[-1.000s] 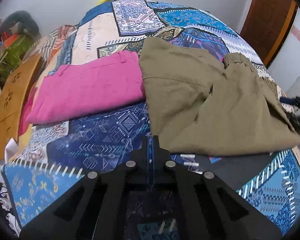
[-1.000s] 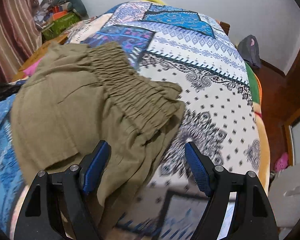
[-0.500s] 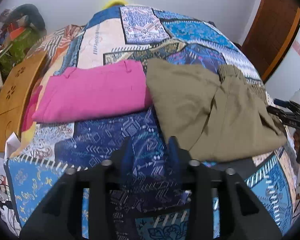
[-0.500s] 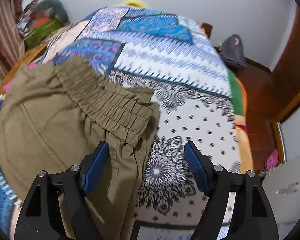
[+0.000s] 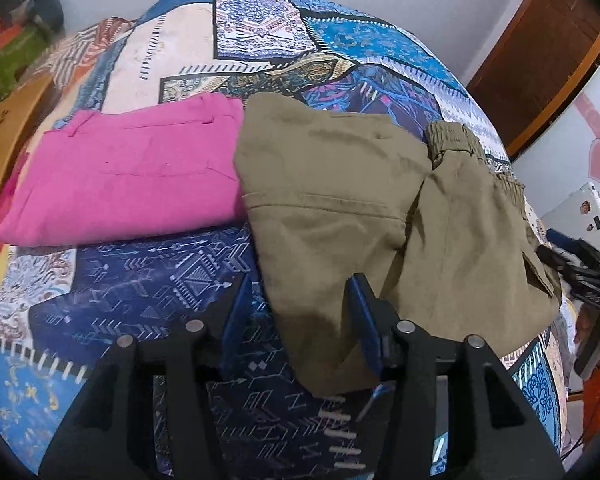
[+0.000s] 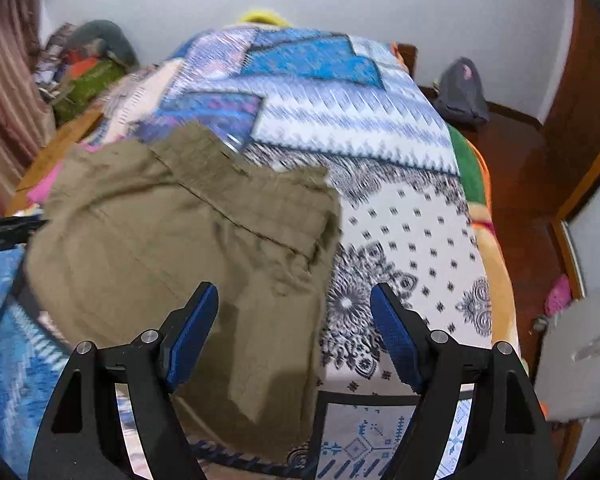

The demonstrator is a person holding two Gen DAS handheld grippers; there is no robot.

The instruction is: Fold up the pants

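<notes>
your biggest risk here was a thin or lopsided pinch: the near edge of the olive pants [image 5: 340, 208] looked layered, so if your left claw [image 5: 296, 308] bit only the top layer, the fold would likely have peeled apart as you lifted. dragging the cloth sideways could also have nudged the folded pink pants [image 5: 120, 176], which lay touching the olive pair's far left edge on the bed [image 5: 148, 280]. your left claw's jaws had just been opening and stood partly apart, pressing on nothing; the olive pair's near left corner showed between the blue pads, draped toward the right pad, while the left pad sat over bare bedspread. your right claw [image 6: 296, 328] stood wide and held nothing; in its view the olive pants [image 6: 172, 240] filled the left half, their right edge running down between the jaws, so the left pad was over cloth and the right pad over the white patterned bedspread [image 6: 412, 240]. the elastic waistband [image 5: 456, 140] lay at the far right of the pair, and that view was blurred, so finer contact i could not judge.
</notes>
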